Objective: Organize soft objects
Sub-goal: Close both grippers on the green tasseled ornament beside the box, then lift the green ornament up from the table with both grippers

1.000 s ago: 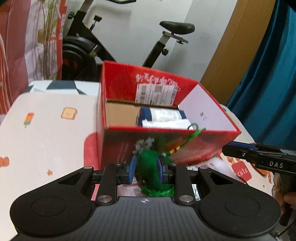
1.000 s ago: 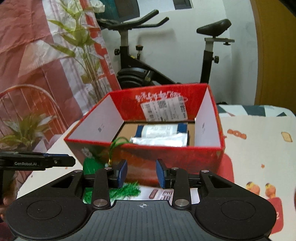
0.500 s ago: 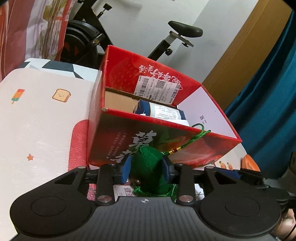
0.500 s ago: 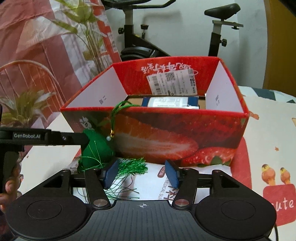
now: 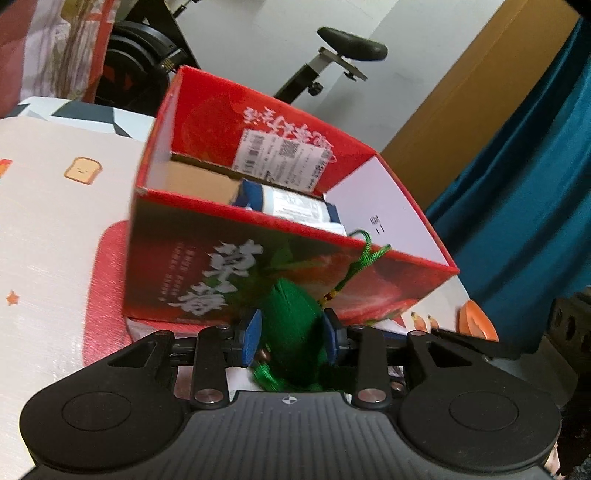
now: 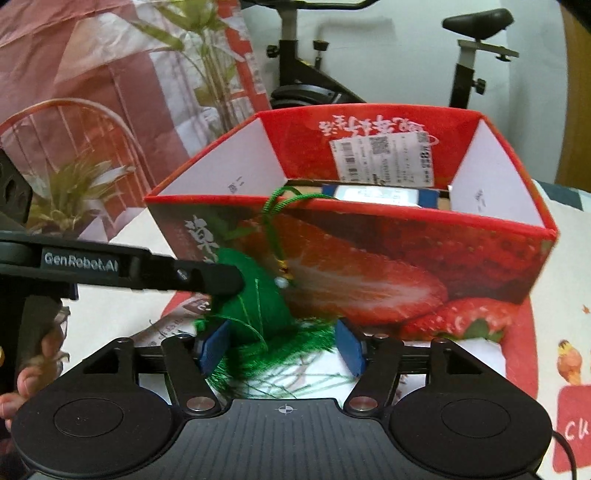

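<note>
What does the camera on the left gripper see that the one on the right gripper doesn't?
Only the left wrist view shows the teal curtain and the toast sticker on the table.

Only the right wrist view shows the plant-print cloth, a hand holding the left gripper's handle, and the right gripper, its jaws opening around loose tassel threads.

Both show the red strawberry-print cardboard box, the green fabric sachet with a tassel between the left gripper pads, and the exercise bike.
</note>
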### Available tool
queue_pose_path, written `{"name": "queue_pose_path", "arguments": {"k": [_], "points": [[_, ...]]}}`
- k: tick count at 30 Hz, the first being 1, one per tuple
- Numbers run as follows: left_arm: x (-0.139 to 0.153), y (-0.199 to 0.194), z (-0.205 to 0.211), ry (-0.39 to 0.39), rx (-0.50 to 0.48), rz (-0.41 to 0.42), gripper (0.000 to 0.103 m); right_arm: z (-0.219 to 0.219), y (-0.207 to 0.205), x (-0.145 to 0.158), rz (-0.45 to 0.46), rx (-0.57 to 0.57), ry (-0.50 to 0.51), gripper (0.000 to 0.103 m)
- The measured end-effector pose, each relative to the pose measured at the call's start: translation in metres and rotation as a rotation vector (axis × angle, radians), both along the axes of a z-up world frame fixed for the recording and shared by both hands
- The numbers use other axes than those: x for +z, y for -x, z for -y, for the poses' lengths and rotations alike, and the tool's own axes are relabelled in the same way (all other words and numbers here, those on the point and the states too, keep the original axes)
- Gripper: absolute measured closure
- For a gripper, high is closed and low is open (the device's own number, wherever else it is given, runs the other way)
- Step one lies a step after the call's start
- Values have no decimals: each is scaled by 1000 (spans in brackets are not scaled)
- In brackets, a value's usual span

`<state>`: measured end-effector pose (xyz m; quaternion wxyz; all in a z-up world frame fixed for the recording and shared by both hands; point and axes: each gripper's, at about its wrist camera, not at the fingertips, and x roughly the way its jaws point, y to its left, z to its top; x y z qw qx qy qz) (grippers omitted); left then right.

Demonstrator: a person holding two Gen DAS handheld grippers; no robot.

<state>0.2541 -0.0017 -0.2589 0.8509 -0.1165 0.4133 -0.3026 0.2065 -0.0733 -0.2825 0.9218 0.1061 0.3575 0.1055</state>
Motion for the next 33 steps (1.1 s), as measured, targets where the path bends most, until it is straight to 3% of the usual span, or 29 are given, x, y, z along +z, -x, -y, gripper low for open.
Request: {"name": "queue_pose_path", "arguments": {"k": [9, 16, 20, 33], "points": [[-5, 4, 6, 9, -13, -29, 67, -1, -7, -6, -17, 50, -43, 41], [1, 12, 16, 12, -26, -30, 70, 3, 1, -4, -3, 44, -41, 53], [16, 17, 18, 31, -28, -6, 70, 4, 10, 15, 50, 58, 2, 53], [101, 26, 26, 82, -4, 183, 69, 12, 10, 108, 248, 101, 78, 54]]}}
